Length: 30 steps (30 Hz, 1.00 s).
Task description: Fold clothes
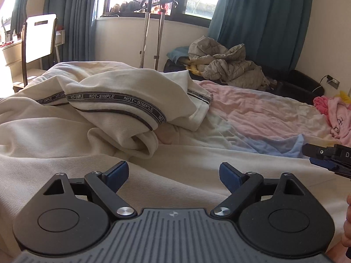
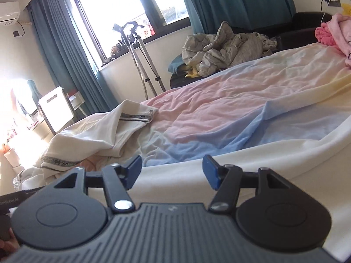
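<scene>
We held both grippers open and empty over the cream garment [image 1: 65, 135]: left gripper [image 1: 174, 172], right gripper [image 2: 172, 168]. Only the left view showed the "NOT-SIMPLE" band [image 1: 114, 100] clearly.

bed [image 2: 252, 100]: pastel pink/blue/yellow sheet, wrinkled
on it, near side: cream garment [image 1: 109, 100], rumpled, "NOT-SIMPLE" trim
far corner: pink clothes [image 1: 335, 114]
</scene>
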### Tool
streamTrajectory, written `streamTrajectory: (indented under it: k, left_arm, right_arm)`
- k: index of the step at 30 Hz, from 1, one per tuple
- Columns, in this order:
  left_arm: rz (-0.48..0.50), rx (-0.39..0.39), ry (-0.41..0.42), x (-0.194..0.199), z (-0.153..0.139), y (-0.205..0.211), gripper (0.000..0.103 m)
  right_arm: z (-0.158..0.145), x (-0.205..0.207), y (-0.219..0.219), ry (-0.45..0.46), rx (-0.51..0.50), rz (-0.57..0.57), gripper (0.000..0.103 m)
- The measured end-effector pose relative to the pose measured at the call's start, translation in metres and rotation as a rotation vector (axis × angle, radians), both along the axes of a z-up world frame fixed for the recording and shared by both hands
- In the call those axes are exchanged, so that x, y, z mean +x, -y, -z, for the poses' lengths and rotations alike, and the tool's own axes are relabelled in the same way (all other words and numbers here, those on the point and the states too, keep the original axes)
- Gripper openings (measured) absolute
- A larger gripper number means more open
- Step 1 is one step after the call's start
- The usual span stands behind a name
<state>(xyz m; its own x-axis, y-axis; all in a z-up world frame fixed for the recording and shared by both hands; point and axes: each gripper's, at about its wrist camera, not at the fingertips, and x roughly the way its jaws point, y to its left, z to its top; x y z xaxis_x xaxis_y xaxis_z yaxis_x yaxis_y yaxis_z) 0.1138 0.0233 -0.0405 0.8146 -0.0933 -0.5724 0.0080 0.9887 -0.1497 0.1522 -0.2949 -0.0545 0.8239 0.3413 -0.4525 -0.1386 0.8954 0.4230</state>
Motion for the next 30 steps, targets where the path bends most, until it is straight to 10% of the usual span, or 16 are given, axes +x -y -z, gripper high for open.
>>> streamTrajectory:
  k: [16,18,30]
  left_arm:
    - [-0.074,-0.256,-0.004,0.017,0.032,-0.045,0.091]
    - [-0.076,-0.261,-0.002,0.017,0.032,-0.047,0.091]
    - [-0.082,-0.254,0.032,0.006,0.027,-0.046,0.091]
  right_arm:
    - [0.057,0.182,-0.145,-0.227,0.215,-0.108,0.044]
    - [0.054,0.186,-0.151,-0.196,0.207,-0.081,0.009]
    - [-0.064,0.171,-0.05,0.028,-0.003,0.14,0.004]
